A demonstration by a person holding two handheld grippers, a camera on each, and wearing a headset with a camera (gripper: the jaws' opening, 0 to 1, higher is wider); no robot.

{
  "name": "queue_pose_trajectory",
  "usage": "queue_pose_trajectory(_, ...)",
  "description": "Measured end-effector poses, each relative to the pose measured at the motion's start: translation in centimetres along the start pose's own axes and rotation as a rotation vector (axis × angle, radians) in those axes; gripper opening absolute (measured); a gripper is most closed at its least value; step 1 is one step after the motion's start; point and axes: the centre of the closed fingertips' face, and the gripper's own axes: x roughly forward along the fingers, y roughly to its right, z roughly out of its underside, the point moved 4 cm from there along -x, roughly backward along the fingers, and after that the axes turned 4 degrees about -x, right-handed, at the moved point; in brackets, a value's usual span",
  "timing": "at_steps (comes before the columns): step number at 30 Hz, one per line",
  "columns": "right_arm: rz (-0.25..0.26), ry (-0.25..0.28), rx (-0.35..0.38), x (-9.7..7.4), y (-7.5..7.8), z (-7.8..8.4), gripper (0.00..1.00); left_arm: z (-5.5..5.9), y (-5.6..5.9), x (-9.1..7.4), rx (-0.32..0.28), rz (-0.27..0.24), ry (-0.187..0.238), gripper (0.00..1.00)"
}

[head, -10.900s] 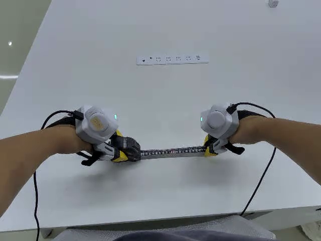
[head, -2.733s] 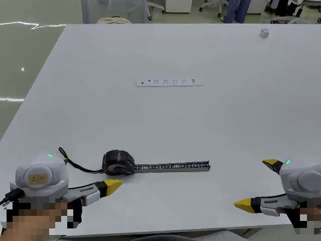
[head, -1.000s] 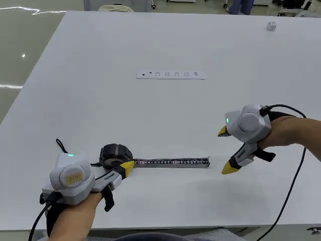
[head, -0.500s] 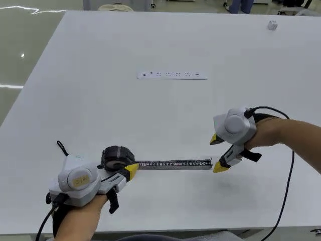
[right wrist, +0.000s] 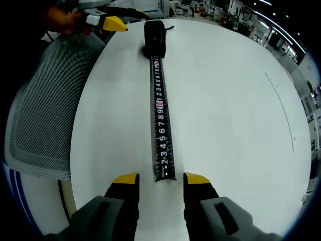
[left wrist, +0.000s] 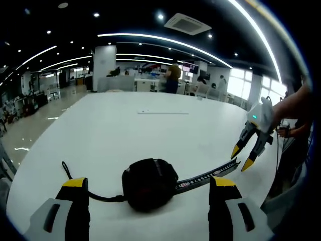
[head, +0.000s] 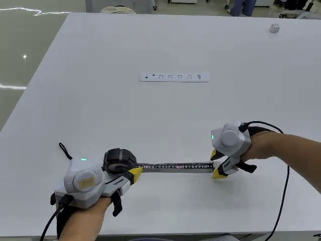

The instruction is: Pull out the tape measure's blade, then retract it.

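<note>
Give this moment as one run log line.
left tool: open, at tape case | right tool: open, at blade end | blade: out, flat on table

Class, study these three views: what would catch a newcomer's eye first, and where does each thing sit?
The black tape measure blade lies stretched along the near part of the white table, its end between the yellow jaw tips of the open right gripper. Its dark case sits ahead of the open left gripper. Farther back lies a power strip.
</note>
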Motion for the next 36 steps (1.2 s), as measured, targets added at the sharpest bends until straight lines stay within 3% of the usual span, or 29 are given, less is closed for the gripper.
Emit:
queue_pose_trajectory(5, 0.012, -0.024, -0.018, 0.3, 0.2, 0.0, 0.25, 0.0, 0.0, -0.1, -0.003, -0.002, -0.002, 0.96)
queue_pose_trajectory(13, 0.015, -0.047, 0.014, 0.3, 0.4, -0.3, 0.18, 0.2, 0.1, 0.2, -0.007, -0.005, -0.006, 0.95)
queue_pose_trajectory(15, 0.015, -0.095, -0.024, 0.3, 0.1, -0.4, 0.16, 0.4, 0.2, 0.5, -0.006, -0.005, -0.012, 0.94)
queue_pose_trajectory(18, 0.016, -0.147, -0.021, 0.5, 0.0, -0.8, 0.15, 0.4, 0.2, 0.7, -0.014, -0.010, -0.018, 0.93)
queue_pose_trajectory(27, -0.005, -0.117, 0.056, 0.4, 0.5, -0.5, 0.15, 0.5, 0.2, 2.2, -0.041, -0.042, -0.037, 0.89)
queue_pose_trajectory(29, -0.006, -0.117, 0.062, 0.4, 0.4, -0.5, 0.15, 0.9, 0.1, 2.6, -0.017, -0.059, -0.056, 0.87)
queue_pose_trajectory(36, -0.003, -0.123, 0.079, 0.4, 0.4, -0.5, 0.15, 1.2, 0.2, 3.1, -0.049, -0.069, -0.072, 0.86)
